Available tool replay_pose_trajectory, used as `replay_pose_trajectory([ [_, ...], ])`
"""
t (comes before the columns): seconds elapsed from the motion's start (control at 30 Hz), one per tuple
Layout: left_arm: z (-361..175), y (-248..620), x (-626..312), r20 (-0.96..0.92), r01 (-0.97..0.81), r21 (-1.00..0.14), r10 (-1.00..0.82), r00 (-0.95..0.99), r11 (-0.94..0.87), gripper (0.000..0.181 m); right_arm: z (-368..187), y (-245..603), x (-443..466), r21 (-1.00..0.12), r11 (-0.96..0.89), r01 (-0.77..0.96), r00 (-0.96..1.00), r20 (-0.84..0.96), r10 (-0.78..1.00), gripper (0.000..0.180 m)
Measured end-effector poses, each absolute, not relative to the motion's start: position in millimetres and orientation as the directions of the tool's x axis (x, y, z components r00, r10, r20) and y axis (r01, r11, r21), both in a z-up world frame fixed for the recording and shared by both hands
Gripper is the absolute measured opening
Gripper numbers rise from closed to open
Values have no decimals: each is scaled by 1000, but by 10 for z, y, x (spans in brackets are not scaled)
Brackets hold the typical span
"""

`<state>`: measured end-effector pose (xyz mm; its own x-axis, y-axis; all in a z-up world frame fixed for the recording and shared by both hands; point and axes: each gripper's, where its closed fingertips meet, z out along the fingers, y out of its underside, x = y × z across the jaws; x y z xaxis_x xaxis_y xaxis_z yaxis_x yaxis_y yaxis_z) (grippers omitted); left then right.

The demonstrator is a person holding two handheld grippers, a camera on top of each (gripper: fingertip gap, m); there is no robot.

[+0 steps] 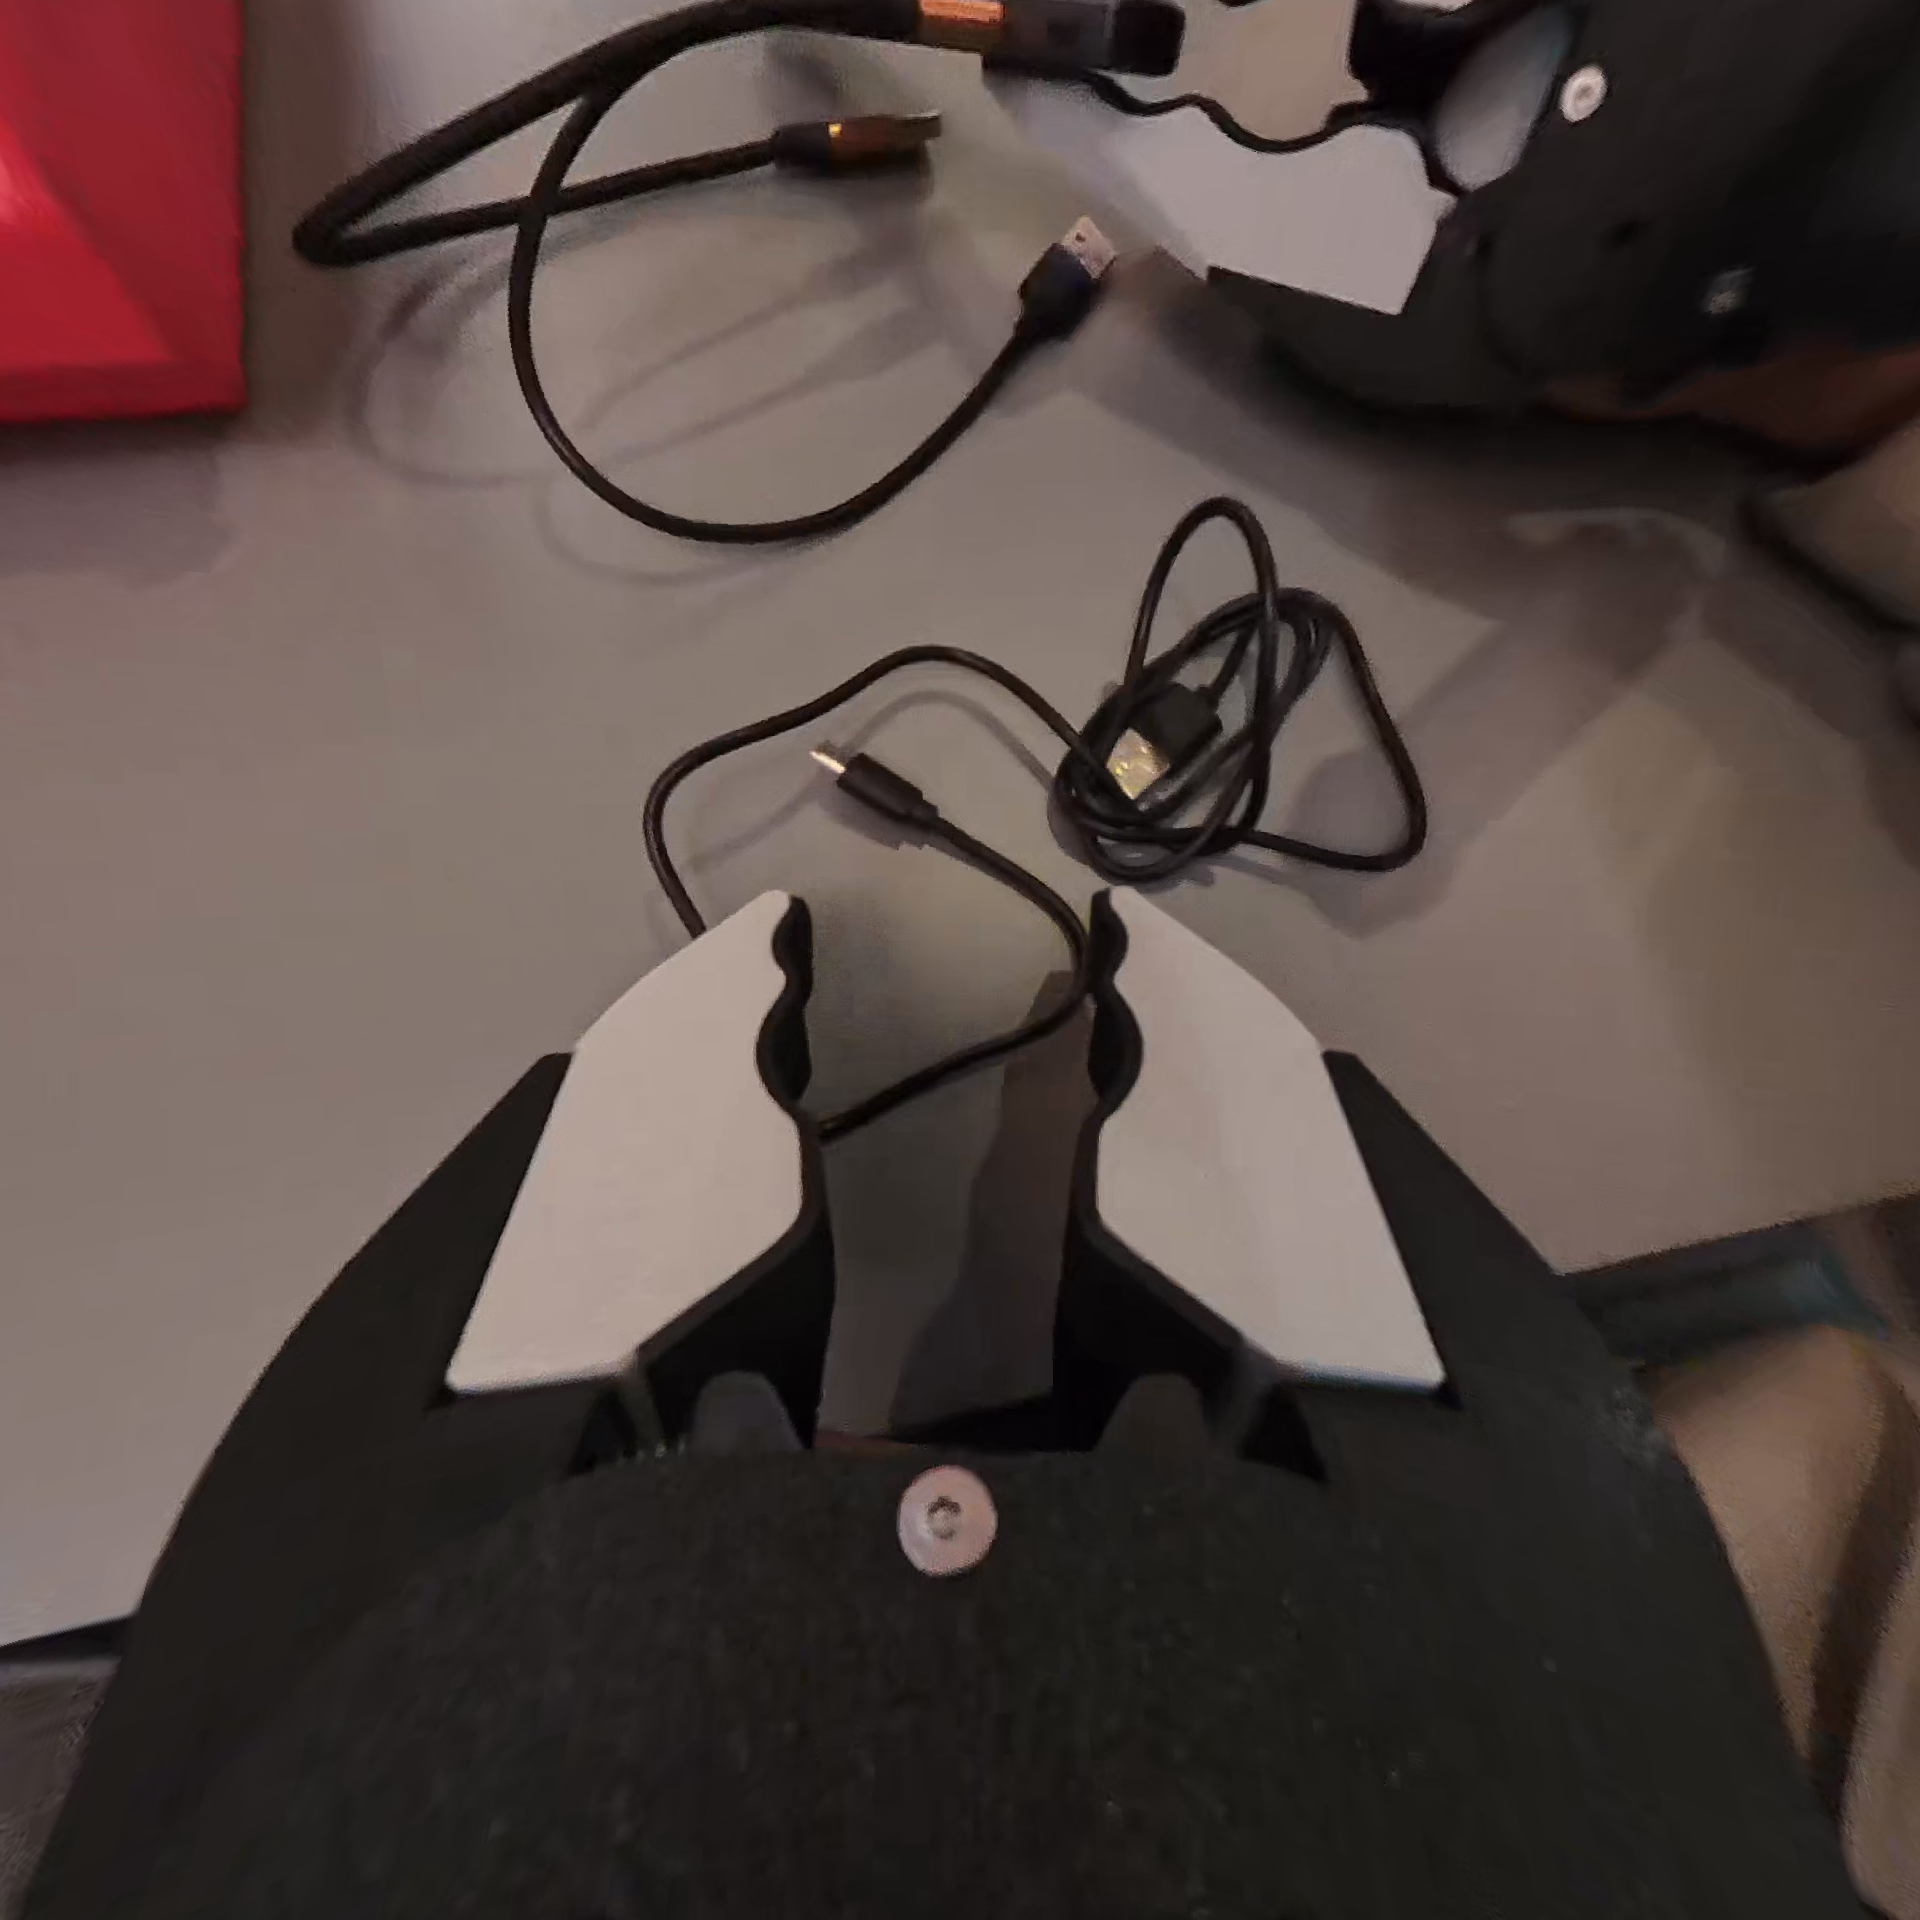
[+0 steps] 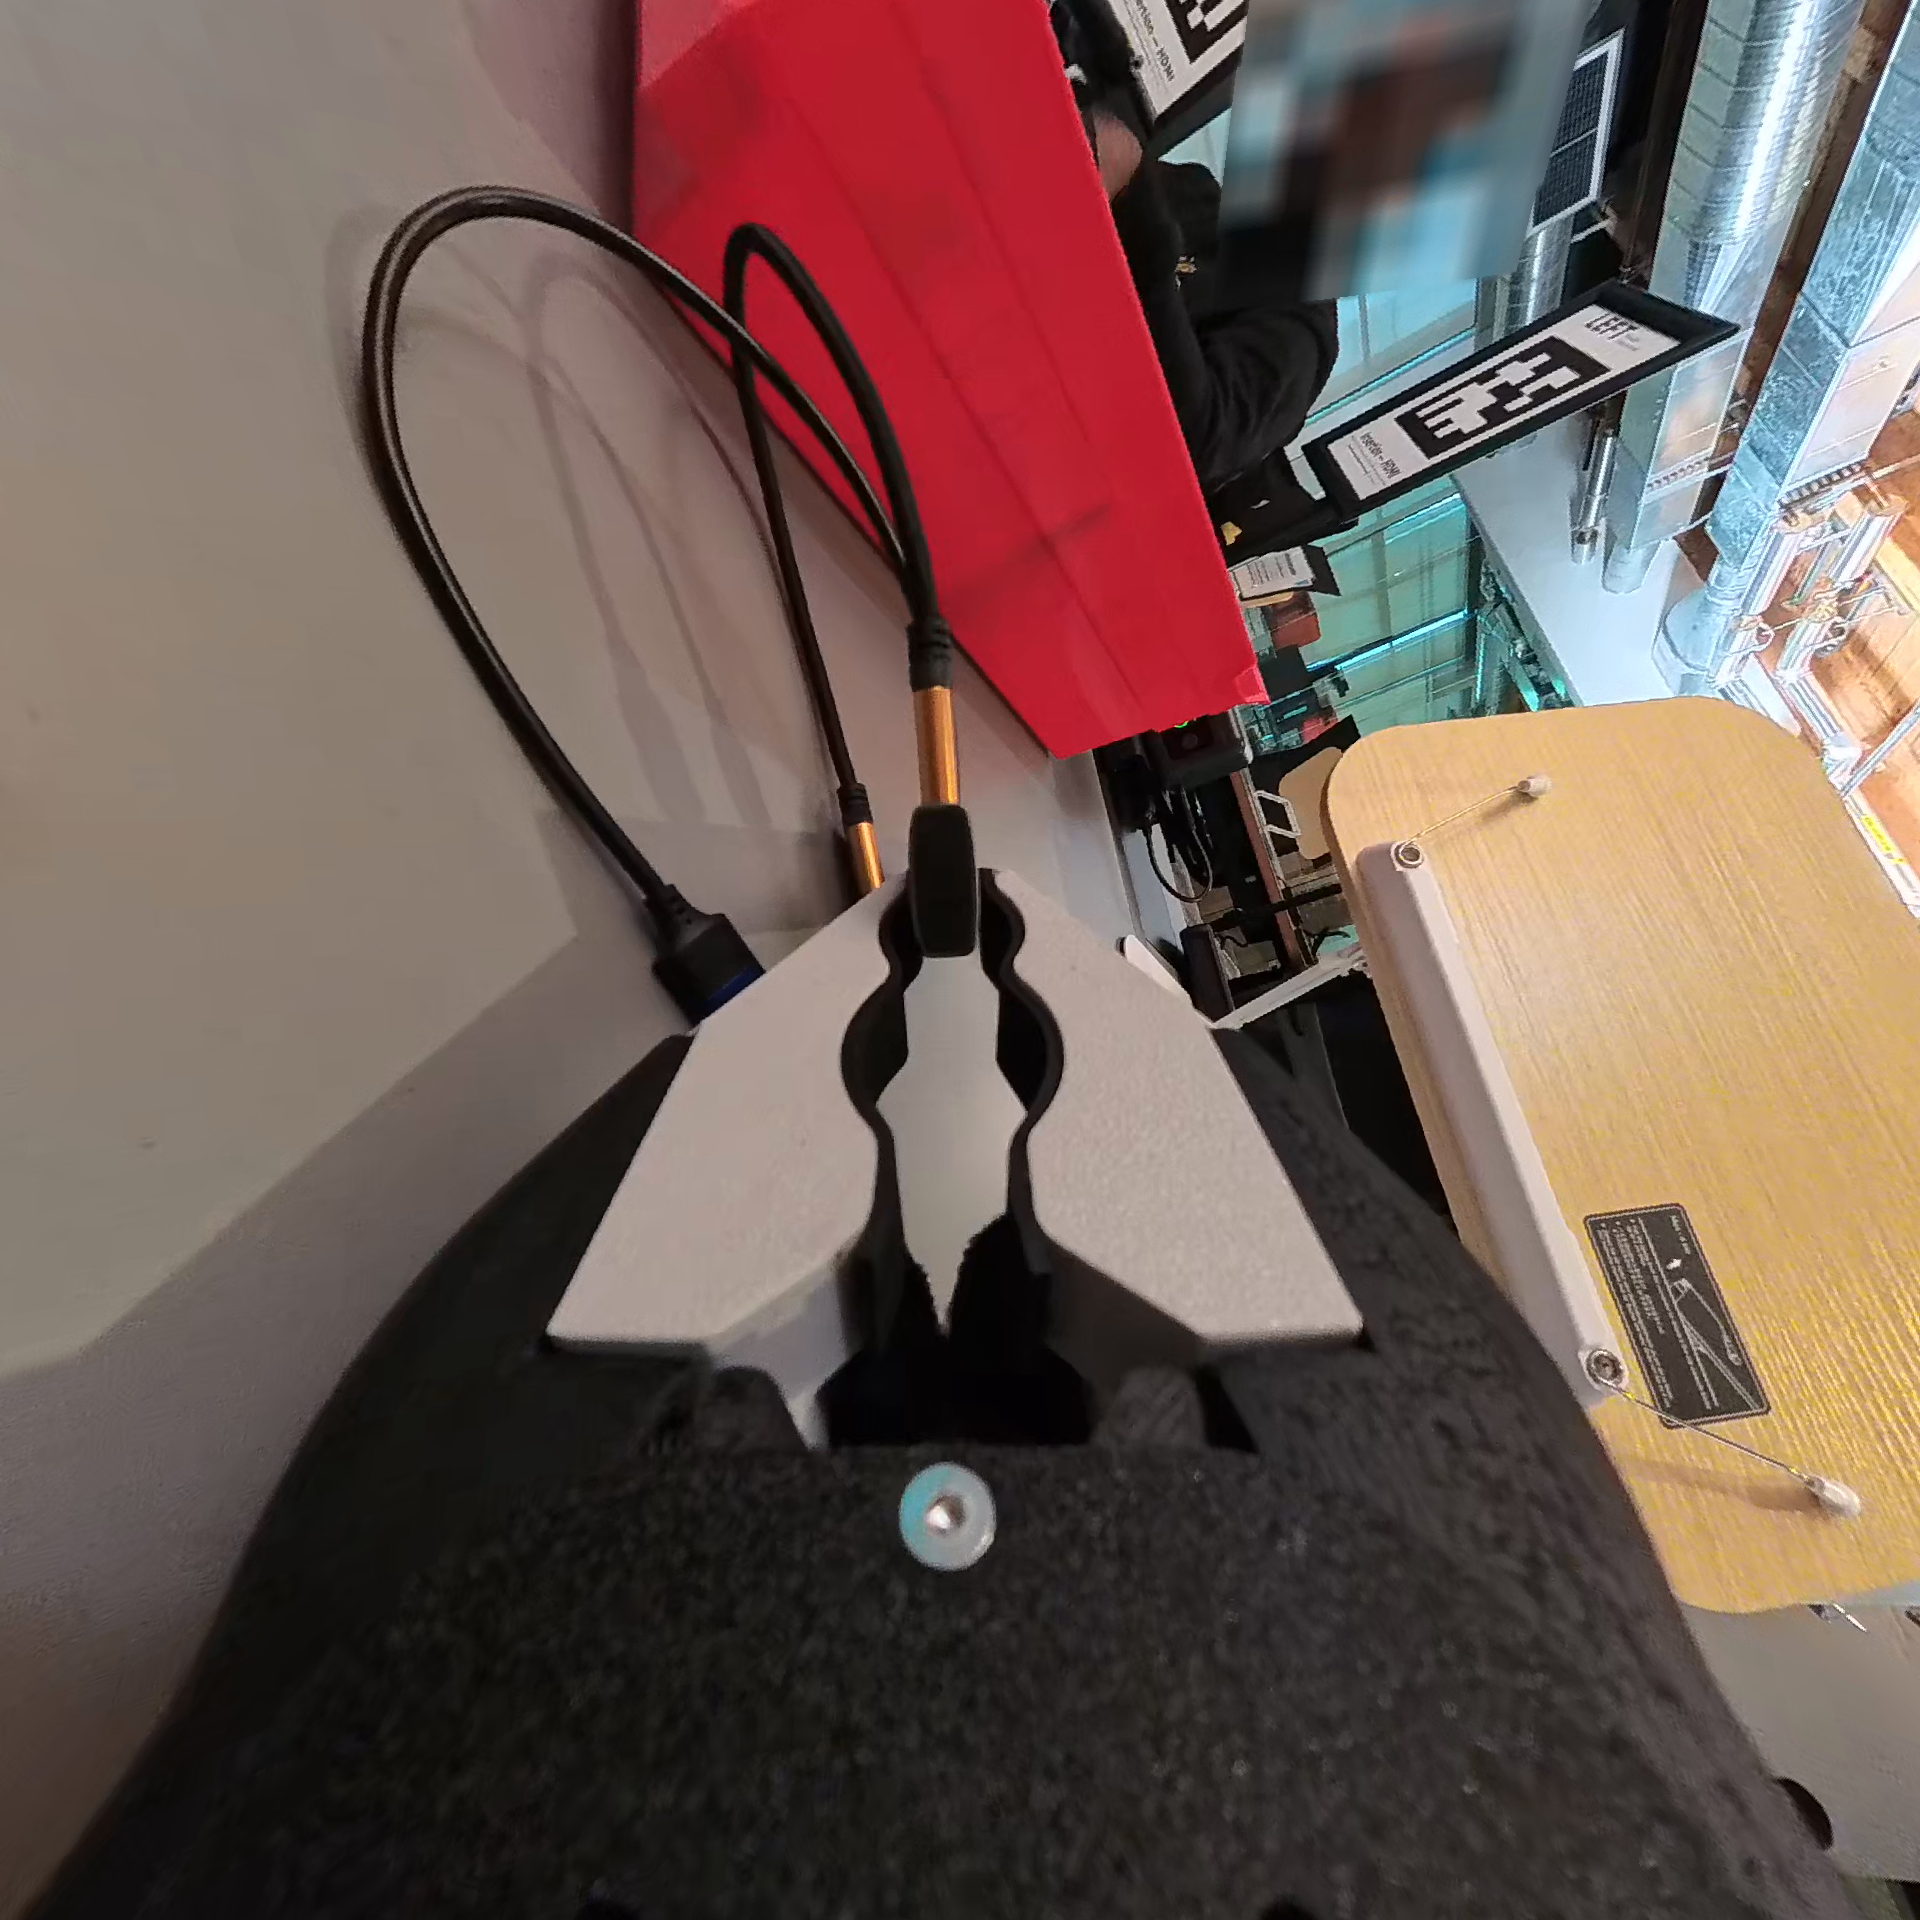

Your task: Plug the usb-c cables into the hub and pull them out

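My left gripper (image 1: 945, 914) is open and empty, low over the grey table (image 1: 312, 727). A thin black cable lies there, its USB-C plug (image 1: 873, 790) just ahead of my fingertips and its cord running between the fingers. Its coil with a USB-A plug (image 1: 1153, 748) lies to the right. My right gripper (image 2: 943, 904) is shut on the small dark hub (image 2: 943, 883); it also shows at the top of the left wrist view (image 1: 1143, 52). A braided cable's orange-sleeved plug (image 2: 935, 748) sits in the hub. Its other orange plug (image 1: 862, 140) lies loose.
A red box (image 1: 104, 208) stands at the table's far left, also in the right wrist view (image 2: 935, 312). Another black cable ends in a blue-cored USB-A plug (image 1: 1070, 270). Beyond the table edge are a wood-topped stand (image 2: 1662, 1039) and a person in black (image 2: 1226, 343). One gripper's finger ends stand about 20 centimeters off the other's.
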<state>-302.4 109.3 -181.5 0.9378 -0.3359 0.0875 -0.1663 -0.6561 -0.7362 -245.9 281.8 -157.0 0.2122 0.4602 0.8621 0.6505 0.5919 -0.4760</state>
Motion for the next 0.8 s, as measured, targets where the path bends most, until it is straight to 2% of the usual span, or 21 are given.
replay_pose_trajectory([
  [0.17, -1871, 1271, -2970, 202, -87, -694, -309, 929, -715, 51, -1561, 2820, -2457, -484, 589, 647, 219, 858, 465, 9],
  [0.3, -1940, 1343, -2919, 120, -202, -681, -380, 917, -704, 41, -1560, 2821, -2456, -486, 588, 647, 219, 857, 467, 9],
  [0.47, -1943, 1290, -2767, 75, -358, -674, -542, 837, -646, 12, -1561, 2823, -2459, -487, 588, 646, 219, 856, 469, 9],
  [0.6, -1960, 1255, -2767, -21, -439, -663, -571, 821, -606, 20, -1560, 2825, -2461, -488, 588, 645, 219, 855, 470, 9],
  [0.67, -1916, 1289, -2777, 7, -388, -681, -535, 845, -621, 29, -1560, 2826, -2461, -489, 587, 645, 219, 854, 471, 9],
  [0.8, -1943, 1427, -2898, 98, -237, -663, -396, 913, -710, 28, -1562, 2828, -2464, -489, 587, 645, 218, 854, 472, 9],
])
